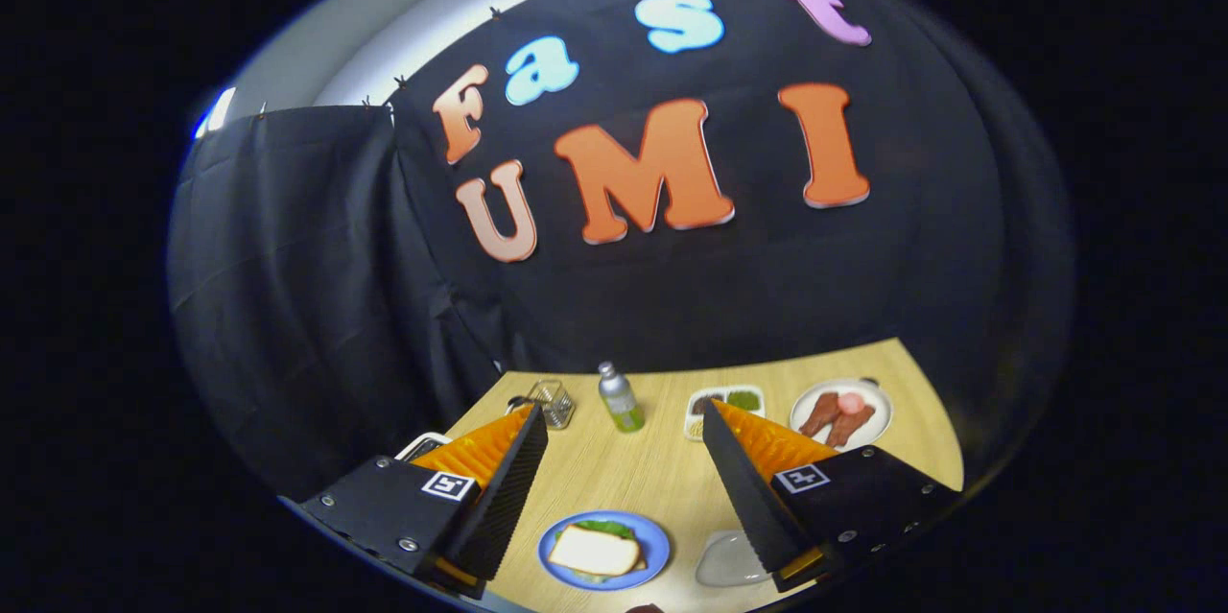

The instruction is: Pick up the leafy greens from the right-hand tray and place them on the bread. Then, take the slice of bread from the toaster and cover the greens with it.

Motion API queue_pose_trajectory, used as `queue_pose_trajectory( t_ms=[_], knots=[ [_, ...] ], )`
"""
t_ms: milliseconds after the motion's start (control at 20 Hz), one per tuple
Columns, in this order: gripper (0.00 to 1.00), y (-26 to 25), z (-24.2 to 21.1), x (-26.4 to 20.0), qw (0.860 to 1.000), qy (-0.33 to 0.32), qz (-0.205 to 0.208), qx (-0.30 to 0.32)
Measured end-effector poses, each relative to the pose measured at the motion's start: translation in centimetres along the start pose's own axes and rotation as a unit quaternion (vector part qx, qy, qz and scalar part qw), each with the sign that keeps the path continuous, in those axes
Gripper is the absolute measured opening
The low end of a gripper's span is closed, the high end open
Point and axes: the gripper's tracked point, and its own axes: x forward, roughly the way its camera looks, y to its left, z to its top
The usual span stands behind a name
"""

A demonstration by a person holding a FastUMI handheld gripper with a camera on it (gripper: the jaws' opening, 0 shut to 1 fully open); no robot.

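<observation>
1. Released and empty, the tool [624, 488] hangs above the worktop [614, 469], its two fingers spread wide with nothing between them.
2. Between the fingers and nearest the tool lies a blue plate [655, 536]. A slice of bread [595, 551] rests on it, with leafy greens [604, 528] showing at the slice's far edge.
3. Judged from this, both steps look done: the greens are covered, and the next move calls only for drawing the tool clear without brushing the slice.
4. The slice lies flat, its long axis running across the plate from finger to finger, slightly skewed.
5. Beyond the plate stands a small bottle [621, 397], with a wire basket [554, 402] to its side. On the bottle's other side sit a white tray [726, 407] and a plate of sausages [841, 413].
</observation>
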Motion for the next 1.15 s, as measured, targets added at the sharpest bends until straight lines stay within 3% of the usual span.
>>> queue_pose_trajectory(
  t_ms=[250,600,1150],
  knots=[
    [0.98,-0.2,6.8,-2.8,0.993,-0.088,-0.046,-0.061],
    [0.98,0.3,10.8,-5.0,0.982,-0.139,-0.083,-0.100],
    [0.98,0.6,12.2,-6.4,0.975,-0.160,-0.095,-0.122]
  ],
)
